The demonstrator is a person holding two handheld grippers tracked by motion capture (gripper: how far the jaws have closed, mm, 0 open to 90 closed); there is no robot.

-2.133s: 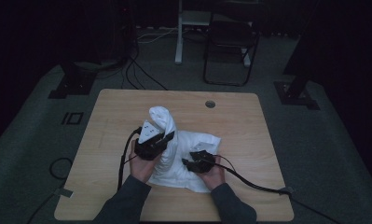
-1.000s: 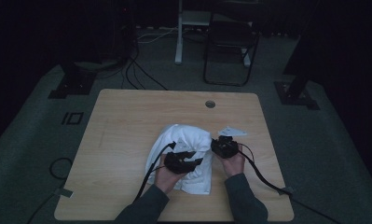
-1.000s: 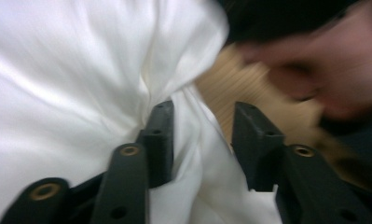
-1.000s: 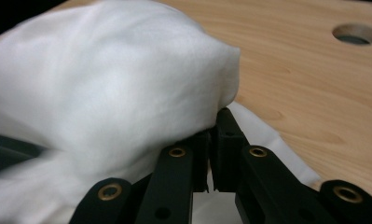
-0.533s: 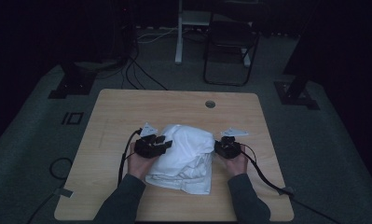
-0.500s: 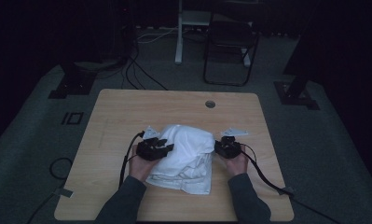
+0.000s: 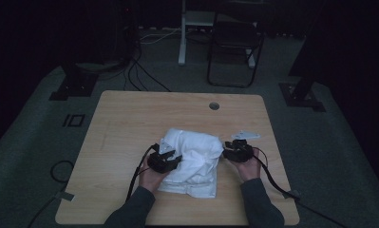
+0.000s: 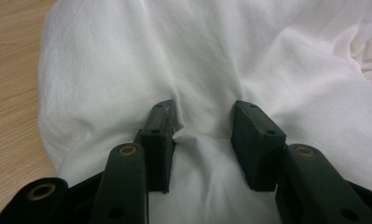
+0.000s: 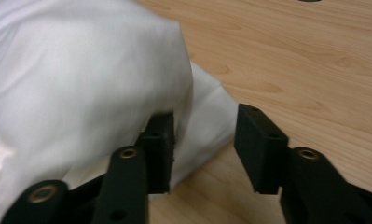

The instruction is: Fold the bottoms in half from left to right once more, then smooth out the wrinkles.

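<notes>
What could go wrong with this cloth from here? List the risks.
1. The left gripper has its jaws open, pressed on the white cloth with a ridge bunched between them; shutting now might pinch several layers and spoil the fold.
2. The right gripper is open at the cloth's edge, one jaw under a loose flap, so a pull could drag the pile across the table.

1. Cloth [image 7: 193,159]: on table [image 7: 130,123], near front edge, centre.
2. Left gripper [image 7: 164,160]: on cloth's left part.
3. Right gripper [image 7: 236,150]: just right of cloth.
4. Chair [image 7: 234,42]: on floor behind table.
</notes>
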